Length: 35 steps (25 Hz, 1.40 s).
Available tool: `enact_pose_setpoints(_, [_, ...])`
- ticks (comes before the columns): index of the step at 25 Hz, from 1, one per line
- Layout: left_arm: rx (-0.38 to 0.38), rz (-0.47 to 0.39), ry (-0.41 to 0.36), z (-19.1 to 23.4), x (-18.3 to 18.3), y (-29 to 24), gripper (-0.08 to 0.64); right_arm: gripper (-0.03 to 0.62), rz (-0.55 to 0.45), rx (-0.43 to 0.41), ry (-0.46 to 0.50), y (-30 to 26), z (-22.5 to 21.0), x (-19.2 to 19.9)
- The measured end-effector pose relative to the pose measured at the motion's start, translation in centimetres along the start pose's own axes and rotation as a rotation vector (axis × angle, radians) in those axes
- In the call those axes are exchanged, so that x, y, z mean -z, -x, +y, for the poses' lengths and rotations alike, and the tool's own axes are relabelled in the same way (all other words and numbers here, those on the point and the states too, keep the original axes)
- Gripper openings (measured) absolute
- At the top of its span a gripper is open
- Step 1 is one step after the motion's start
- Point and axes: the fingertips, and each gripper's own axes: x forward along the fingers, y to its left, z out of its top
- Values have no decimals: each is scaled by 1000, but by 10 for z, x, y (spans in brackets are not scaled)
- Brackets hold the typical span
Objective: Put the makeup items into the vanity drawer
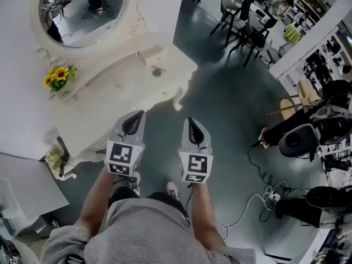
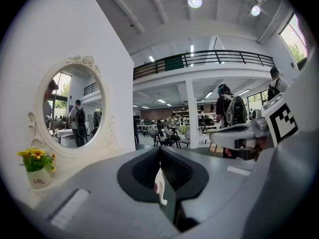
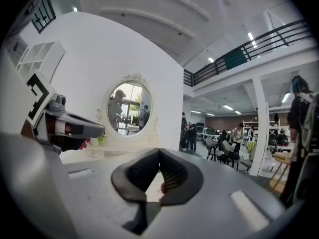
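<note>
L tongs (image 1: 132, 125) & R tongs (image 1: 193, 131) closed, empty, by vanity (image 1: 113, 95)

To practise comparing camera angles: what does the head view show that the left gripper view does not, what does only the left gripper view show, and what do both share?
Only the head view: the vanity tabletop seen from above with a small drawer box on it, the person's forearms, and cables on the floor.
Only the left gripper view: the ceiling lights and the balcony railing.
Both: the oval mirror, the pot of yellow flowers, and the two claws, left and right.
</note>
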Motion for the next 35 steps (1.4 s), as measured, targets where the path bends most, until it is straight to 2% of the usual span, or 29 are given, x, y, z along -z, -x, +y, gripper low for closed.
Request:
enact_pose_setpoints(8, [0,-4,4,19,-1,3,11,5,6,3,-5,-11,15,-7])
enact_pose_setpoints(18, [16,-7,18,77,7,15,11,5,13,20,14,-29,68,-18])
enact_pose_setpoints(24, [33,-17,-3,103,11,18,11,5,19,31,14,-43,95,-19])
enact_pose_setpoints(29, [6,-6,12,132,19,18,11,5,22,-9,23,-68,120,-22])
enact_pose_setpoints(35, [-47,-2,27,162,24,-9,11,5,11,-65,32,-117,123,-23])
